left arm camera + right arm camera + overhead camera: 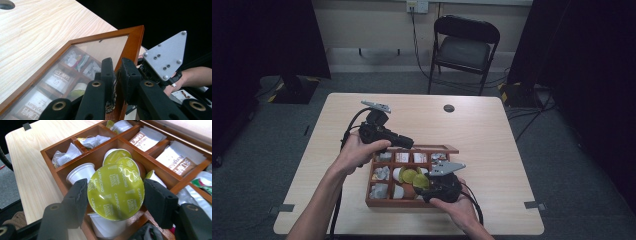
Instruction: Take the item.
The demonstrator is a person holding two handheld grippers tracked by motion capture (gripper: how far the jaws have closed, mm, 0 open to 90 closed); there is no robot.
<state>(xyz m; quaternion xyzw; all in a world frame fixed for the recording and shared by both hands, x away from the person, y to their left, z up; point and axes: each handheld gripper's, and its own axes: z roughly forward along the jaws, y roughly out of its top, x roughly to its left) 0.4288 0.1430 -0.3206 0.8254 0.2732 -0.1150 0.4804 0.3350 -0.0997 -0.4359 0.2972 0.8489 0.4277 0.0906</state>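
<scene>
Two grippers were at work on a wooden compartment box (412,202) near the front edge of the worktop (492,130). Left gripper (116,72) had its fingers nearly closed, pinching the frame edge of the glass-paned lid (130,40) and holding it tilted up and open. Right gripper (115,195) had its fingers spread about as wide as a coffee capsule (115,191) and pressed on its two sides; capsule sat gripped just above the middle compartment, over other capsules (120,157).

Progress, as I judged it: lid opened, one capsule taken hold of and about lifted clear; carrying it out or settling it in remained, then closing the lid.

Orientation: green foil top faced the right gripper's camera, white cup body pointing down and away into the box. Capsule axis ran roughly along the fingers, tilted from upright.
</scene>
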